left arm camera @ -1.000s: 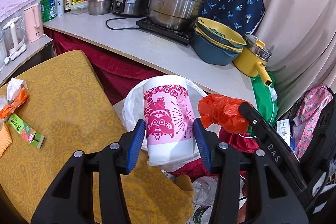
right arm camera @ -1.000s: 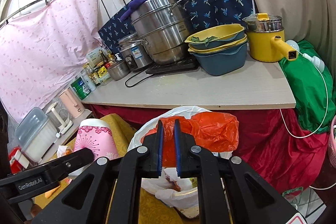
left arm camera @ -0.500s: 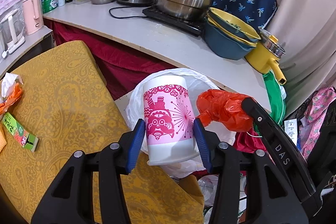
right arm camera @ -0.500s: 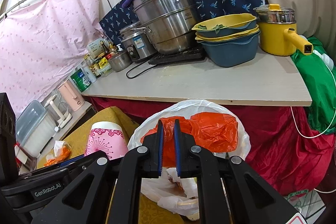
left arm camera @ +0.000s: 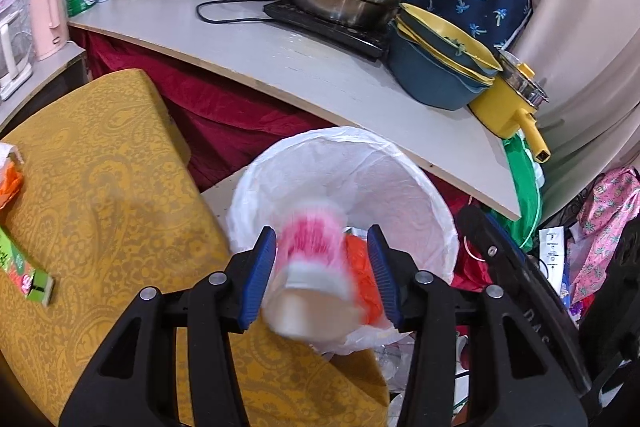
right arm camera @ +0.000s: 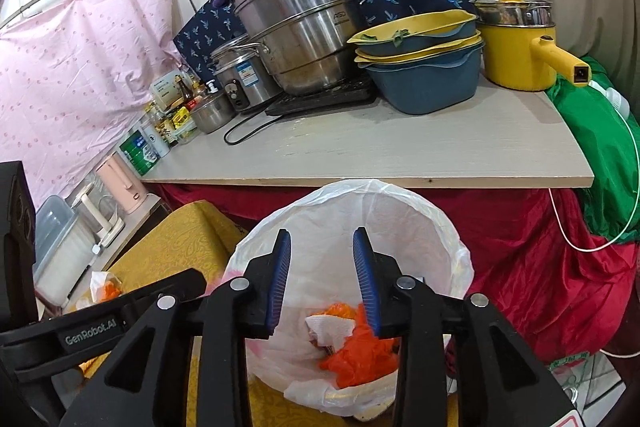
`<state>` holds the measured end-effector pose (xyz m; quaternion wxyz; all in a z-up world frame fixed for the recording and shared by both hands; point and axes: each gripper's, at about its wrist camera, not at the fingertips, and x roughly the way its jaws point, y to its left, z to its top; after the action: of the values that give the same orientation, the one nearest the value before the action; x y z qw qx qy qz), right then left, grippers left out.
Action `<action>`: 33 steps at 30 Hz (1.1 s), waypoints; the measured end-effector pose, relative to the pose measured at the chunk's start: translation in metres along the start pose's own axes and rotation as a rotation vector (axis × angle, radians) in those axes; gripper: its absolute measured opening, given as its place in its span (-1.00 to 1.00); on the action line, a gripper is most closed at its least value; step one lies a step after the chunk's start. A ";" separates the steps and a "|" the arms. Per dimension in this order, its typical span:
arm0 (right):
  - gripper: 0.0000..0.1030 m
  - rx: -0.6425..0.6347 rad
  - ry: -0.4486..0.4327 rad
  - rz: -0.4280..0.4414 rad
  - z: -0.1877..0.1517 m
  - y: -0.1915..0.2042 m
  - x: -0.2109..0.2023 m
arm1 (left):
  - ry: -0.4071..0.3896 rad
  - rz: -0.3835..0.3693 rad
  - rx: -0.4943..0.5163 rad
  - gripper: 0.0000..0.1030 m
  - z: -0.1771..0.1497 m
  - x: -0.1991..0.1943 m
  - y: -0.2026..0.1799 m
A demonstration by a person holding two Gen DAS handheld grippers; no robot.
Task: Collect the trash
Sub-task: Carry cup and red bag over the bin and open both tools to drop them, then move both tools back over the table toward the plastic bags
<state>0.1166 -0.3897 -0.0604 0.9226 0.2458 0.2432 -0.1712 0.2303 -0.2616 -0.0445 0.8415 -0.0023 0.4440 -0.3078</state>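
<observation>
Both grippers (left arm camera: 322,269) (right arm camera: 322,281) spread over lined bin (right arm camera: 404,195) — blurred cup (left arm camera: 310,267) between left's fingers.

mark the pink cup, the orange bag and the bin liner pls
pink cup (left arm camera: 310,259): left wrist view, blurred printed side.
orange bag (right arm camera: 360,357): right wrist view, crumpled middle.
bin liner (right arm camera: 404,227): right wrist view, inner far wall.
</observation>
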 end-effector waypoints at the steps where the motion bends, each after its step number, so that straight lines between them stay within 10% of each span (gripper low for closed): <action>1: -0.33 0.003 -0.002 -0.003 0.000 -0.001 -0.001 | -0.002 -0.006 0.002 -0.11 0.001 0.001 -0.002; 33: -0.11 -0.112 -0.009 0.133 -0.018 0.095 -0.033 | -0.150 0.216 -0.154 0.35 -0.034 -0.096 0.105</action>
<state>0.1246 -0.2955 -0.0215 0.9453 0.2087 0.2314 -0.0969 0.2195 -0.1171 -0.0226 0.8979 -0.0423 0.3997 -0.1793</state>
